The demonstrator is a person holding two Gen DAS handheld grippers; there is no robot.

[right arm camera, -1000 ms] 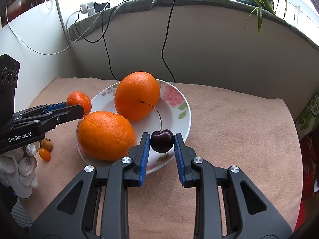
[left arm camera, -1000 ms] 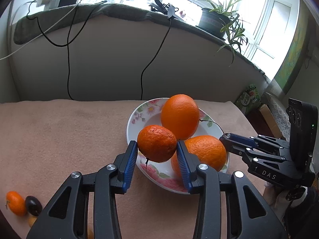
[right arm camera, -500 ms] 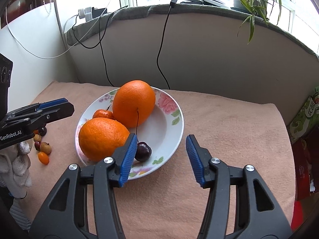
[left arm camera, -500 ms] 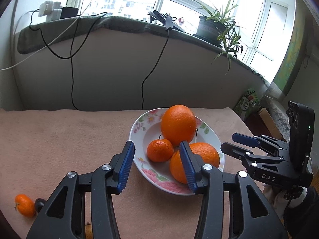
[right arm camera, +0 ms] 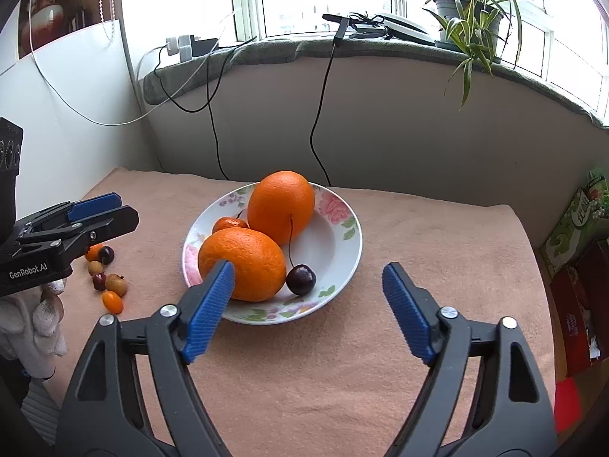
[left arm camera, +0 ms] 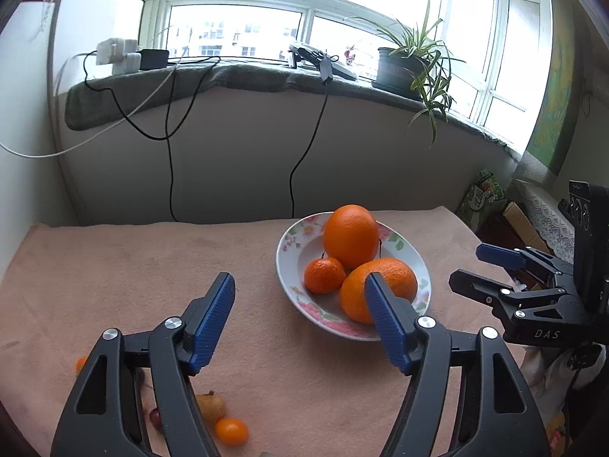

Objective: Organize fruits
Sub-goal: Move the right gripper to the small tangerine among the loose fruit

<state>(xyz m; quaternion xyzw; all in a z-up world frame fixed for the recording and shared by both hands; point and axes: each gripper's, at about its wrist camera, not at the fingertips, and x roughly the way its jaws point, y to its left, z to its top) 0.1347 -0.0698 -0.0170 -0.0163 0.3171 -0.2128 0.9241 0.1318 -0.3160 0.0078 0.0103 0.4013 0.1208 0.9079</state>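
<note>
A flowered white plate (left arm camera: 289, 278) (right arm camera: 344, 251) on the tan cloth holds two big oranges (left arm camera: 350, 236) (right arm camera: 241, 264), a small mandarin (left arm camera: 324, 275) (right arm camera: 229, 224) and a dark cherry (right arm camera: 300, 279) with a long stem. My left gripper (left arm camera: 298, 293) hangs above the cloth just left of the plate, its jaws opening with nothing between them. My right gripper (right arm camera: 308, 280) hovers in front of the plate, jaws opening too, and the cherry lies free in the plate beyond them. Small loose fruits (right arm camera: 108, 283) (left arm camera: 230, 431) lie on the cloth at the left.
A wall with dangling black cables (left arm camera: 295, 175) rises behind the table. The sill above carries chargers (left arm camera: 118, 51) and a potted plant (left arm camera: 413, 64). Boxes and a green packet (right arm camera: 582, 215) stand past the table's right edge. A white-gloved hand (right arm camera: 28, 327) holds the left gripper.
Both grippers let go and opened wide: the mandarin and the cherry now lie in the plate. Both grippers rose and drew back from the plate.
</note>
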